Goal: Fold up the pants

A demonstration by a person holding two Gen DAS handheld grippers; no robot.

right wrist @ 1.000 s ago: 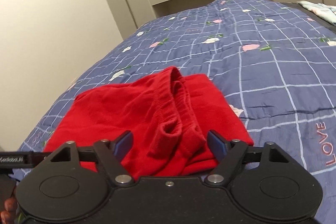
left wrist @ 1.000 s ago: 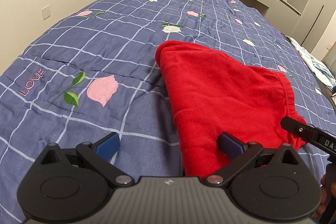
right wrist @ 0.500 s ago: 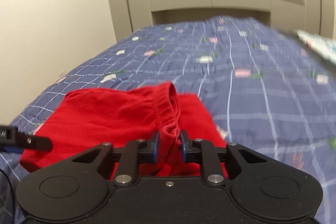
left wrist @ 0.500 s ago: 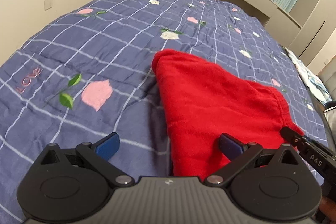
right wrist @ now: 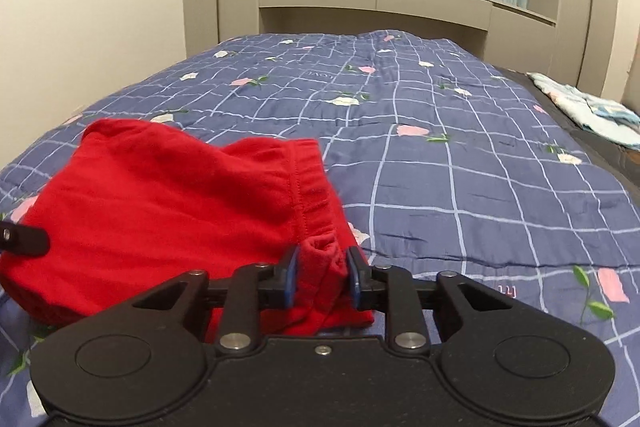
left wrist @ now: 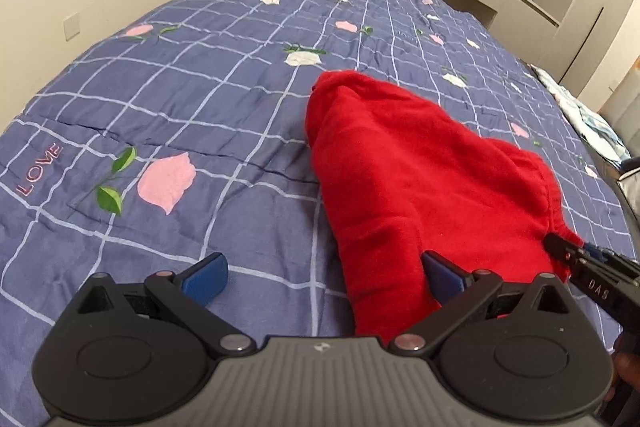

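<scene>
On the blue checked quilt (left wrist: 208, 75) lie the red pants (left wrist: 408, 187), bunched in a heap. The right gripper (right wrist: 322, 273) pinches a fold of the waistband (right wrist: 310, 195) between its blue pads. The left gripper (left wrist: 322, 277) stands wide, one finger (left wrist: 442, 281) resting against the cloth; its body cuts off the pants' near edge. Light cloth (right wrist: 588, 111) lies at the bed's far side, hard to make out.
</scene>
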